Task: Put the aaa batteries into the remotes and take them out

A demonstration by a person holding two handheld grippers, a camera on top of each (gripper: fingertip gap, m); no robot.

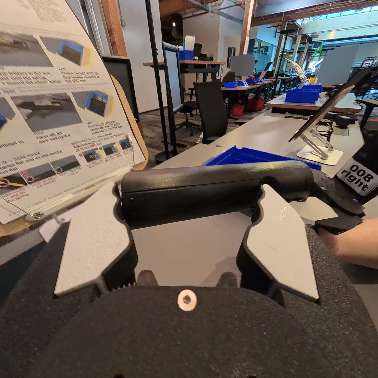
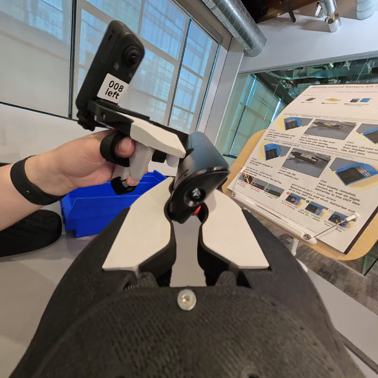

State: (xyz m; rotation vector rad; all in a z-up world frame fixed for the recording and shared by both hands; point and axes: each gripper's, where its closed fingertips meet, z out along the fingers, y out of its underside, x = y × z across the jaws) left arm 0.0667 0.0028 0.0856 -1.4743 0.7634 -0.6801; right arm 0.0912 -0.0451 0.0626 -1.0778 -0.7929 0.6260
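In the left wrist view, your left gripper held a black remote crosswise, clear above the grey table. Its two fingers stood fairly wide, one at each end of the long body, both touching it. At the remote's right end your right gripper came in from the side and pinched that tip, with your forearm low at the right edge. Just behind the remote a blue bin sat on the table. A printed instruction sheet leaned on a wooden board at the left, and a tablet stand stood farther back on the right.

In the right wrist view, your right gripper was narrowed onto the near end of the remote, which pointed toward the lens, a screw and a red spot showing on its end face. Your left gripper clamped the same remote from the upper left, your hand wrapped round its handle and a black band on the wrist. The blue bin lay below that hand on the table. The instruction sheet stood at the right. No battery could be made out in either view.
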